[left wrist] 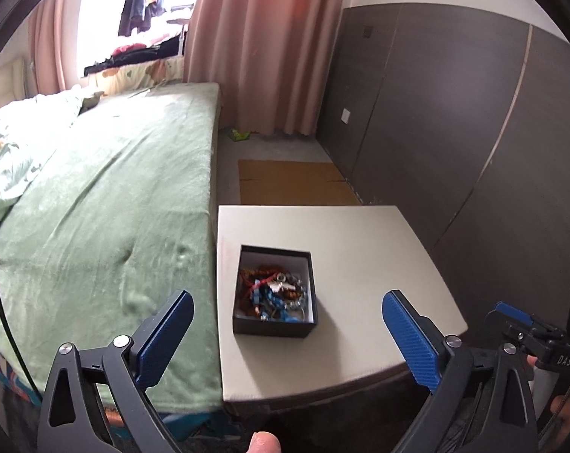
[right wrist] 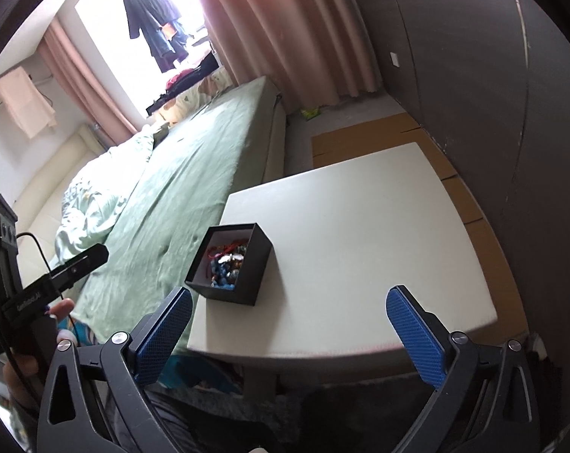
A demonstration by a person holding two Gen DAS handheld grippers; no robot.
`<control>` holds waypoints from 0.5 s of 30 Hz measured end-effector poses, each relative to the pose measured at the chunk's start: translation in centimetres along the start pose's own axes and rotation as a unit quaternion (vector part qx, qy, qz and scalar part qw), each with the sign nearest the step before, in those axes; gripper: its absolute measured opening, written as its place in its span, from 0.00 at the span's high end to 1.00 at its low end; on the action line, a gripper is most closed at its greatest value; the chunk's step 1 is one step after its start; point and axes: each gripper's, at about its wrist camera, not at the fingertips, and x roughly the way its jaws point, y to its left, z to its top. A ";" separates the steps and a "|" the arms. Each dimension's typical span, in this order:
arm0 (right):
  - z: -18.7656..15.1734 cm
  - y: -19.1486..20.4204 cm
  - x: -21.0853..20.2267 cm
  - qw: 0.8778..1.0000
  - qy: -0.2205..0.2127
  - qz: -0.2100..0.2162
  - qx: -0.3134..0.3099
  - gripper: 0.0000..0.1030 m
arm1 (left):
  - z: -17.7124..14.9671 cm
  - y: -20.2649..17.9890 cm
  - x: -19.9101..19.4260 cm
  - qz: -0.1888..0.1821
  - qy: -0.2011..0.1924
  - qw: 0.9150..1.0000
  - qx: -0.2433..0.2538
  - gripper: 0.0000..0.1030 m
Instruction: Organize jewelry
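We see our left gripper point(left wrist: 286, 334) and right gripper point(right wrist: 288, 330) both spread wide, holding nothing. The black box point(left wrist: 274, 327) of tangled jewelry point(left wrist: 273, 290) sits at twelve o'clock on the white table point(left wrist: 379, 264).

Jewelry box, open and stuffed

Small black box point(left wrist: 274, 326) with a white lining sits lidless near the table's left edge, holding a tangled heap of jewelry point(left wrist: 273, 292): red cord, blue beads, silvery chain links.

A pale square desk point(left wrist: 360, 264) stands just beside a green-covered bed point(left wrist: 107, 207). On its near left part sits an open black box point(left wrist: 274, 326), white inside, filled with a tangle of beaded jewelry point(left wrist: 273, 290).
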 end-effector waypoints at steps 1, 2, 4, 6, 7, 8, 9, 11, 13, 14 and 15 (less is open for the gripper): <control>-0.3 0.0 -0.3 1.000 -0.003 -0.003 -0.001 0.00 | -0.5 -0.4 -0.4 0.003 -0.002 1.000 0.004 0.03; -0.6 0.0 -0.6 1.000 -0.006 -0.007 -0.003 0.00 | -0.8 -0.6 -0.8 0.005 -0.005 1.000 0.006 0.03; -1.2 0.0 -1.5 1.000 -0.015 -0.017 -0.008 0.00 | -1.5 -1.1 -1.7 0.001 -0.011 1.000 0.008 0.03; -1.7 -0.1 -2.2 1.000 -0.020 -0.020 -0.008 0.00 | -2.0 -1.5 -2.3 -0.004 -0.014 1.000 0.011 0.03; -2.0 -0.2 -2.7 0.999 -0.024 -0.023 -0.009 0.00 | -2.2 -1.8 -2.7 -0.007 -0.017 1.000 0.015 0.03; -2.3 -0.3 -3.1 0.999 -0.027 -0.025 -0.010 0.00 | -2.4 -2.3 -3.1 -0.009 -0.020 1.000 0.022 0.03; -2.5 -0.3 -3.5 0.999 -0.029 -0.027 -0.010 0.00 | -2.5 -2.7 -3.4 -0.010 -0.023 0.999 0.029 0.03; -3.0 -0.5 -4.4 0.999 -0.036 -0.030 -0.008 0.00 | -2.8 -3.3 -4.1 -0.013 -0.026 0.999 0.038 0.03; -3.5 -0.6 -5.3 0.999 -0.042 -0.030 -0.007 0.00 | -3.2 -3.8 -4.6 -0.016 -0.027 0.998 0.045 0.03; -3.6 -0.5 -5.4 0.999 -0.043 -0.031 -0.009 0.00 | -3.5 -4.0 -4.9 -0.021 -0.027 0.998 0.048 0.03; -3.8 -0.5 -5.7 0.998 -0.044 -0.034 -0.012 0.00 | -3.7 -4.1 -5.2 -0.024 -0.027 0.998 0.051 0.03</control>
